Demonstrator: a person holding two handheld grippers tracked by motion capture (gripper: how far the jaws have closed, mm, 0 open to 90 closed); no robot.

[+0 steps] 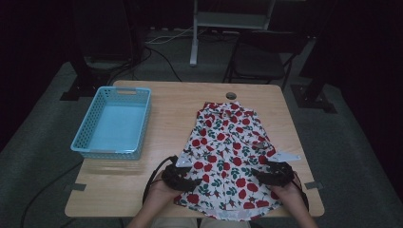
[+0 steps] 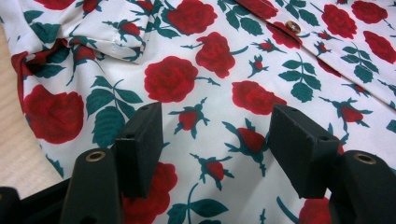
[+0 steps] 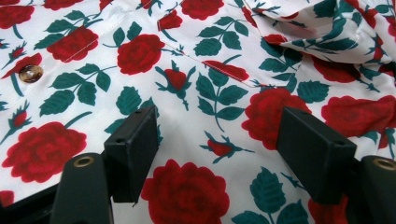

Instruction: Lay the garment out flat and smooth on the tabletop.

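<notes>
Near edge of the desk (image 1: 119, 190): two hands, each holding a gripper over the lower part of a rose-print shirt (image 1: 228, 156). Left gripper (image 1: 189, 181) at the shirt's left side, jaws spread wide, nothing between them but cloth below; in the left gripper view, white fabric with red roses and green leaves, a folded sleeve (image 2: 88, 32) at upper left, a brown button (image 2: 293, 26) toward the top. Right gripper (image 1: 260, 173) at the shirt's right side, jaws likewise apart, hovering just above the fabric. Shirt spread flat, hem at the near edge, collar toward the far edge, right of centre. Farther off, near the far left corner: a light-blue basket (image 1: 78, 142), well apart from the shirt. Beyond the desk, a dark folding chair (image 1: 259, 59).
</notes>
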